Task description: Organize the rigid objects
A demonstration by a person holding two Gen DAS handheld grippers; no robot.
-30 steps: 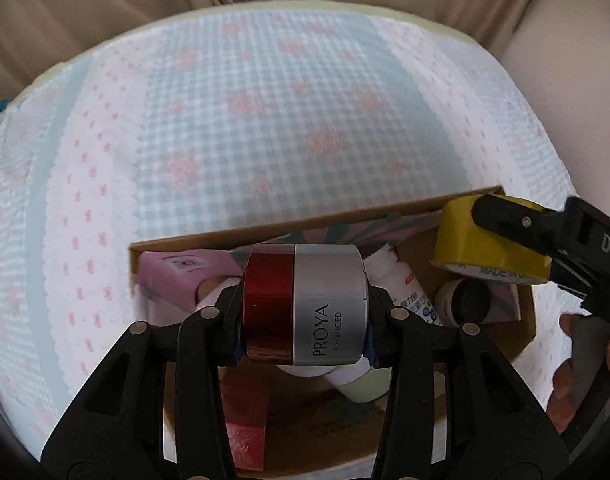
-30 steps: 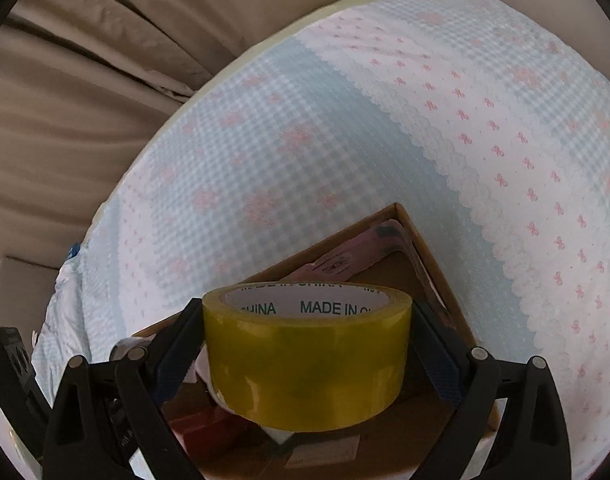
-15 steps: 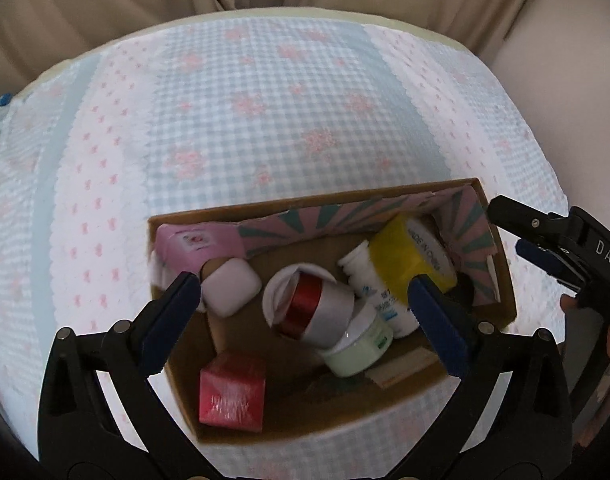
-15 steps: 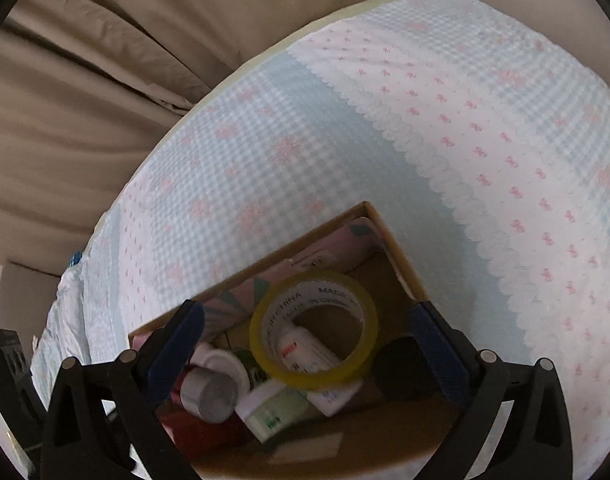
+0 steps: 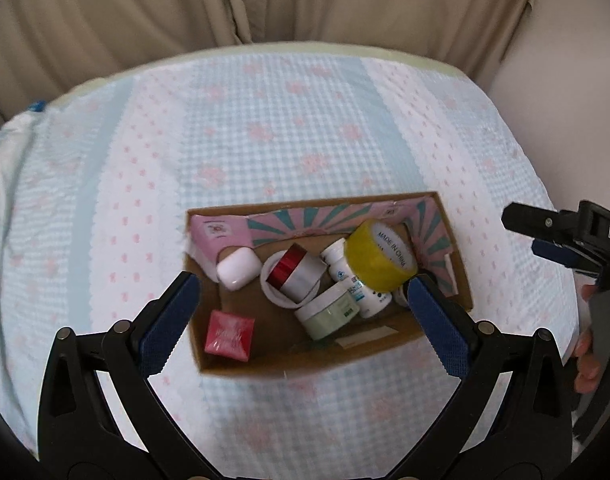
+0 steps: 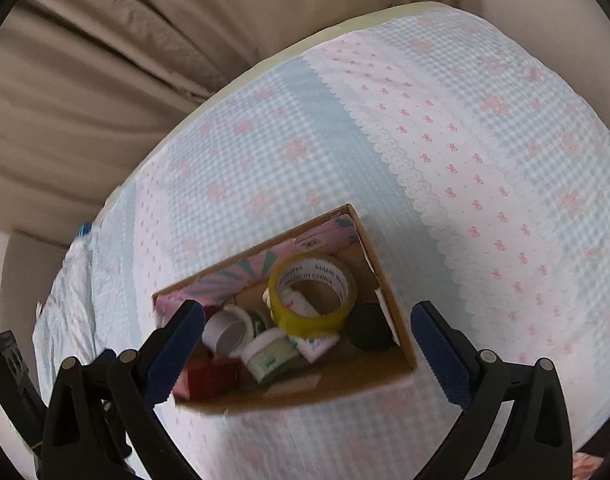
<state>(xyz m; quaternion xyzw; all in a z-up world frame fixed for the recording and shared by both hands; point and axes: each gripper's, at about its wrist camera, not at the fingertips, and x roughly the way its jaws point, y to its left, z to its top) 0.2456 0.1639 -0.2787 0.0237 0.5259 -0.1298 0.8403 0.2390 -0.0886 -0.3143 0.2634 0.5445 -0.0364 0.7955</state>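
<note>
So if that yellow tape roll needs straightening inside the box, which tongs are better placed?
Probably the right tongs: open, with the tape roll just ahead. From the left tongs, it lies off to one side in the box.

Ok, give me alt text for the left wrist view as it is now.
The open, empty left gripper hangs above a cardboard box on a checked bedspread. In the box lie a yellow tape roll, a red-and-silver jar, white bottles and a red packet.

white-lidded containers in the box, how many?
3: white case back left, pale green jar in the middle, white bottle beside it under the yellow tape roll. More may be hidden.
</note>
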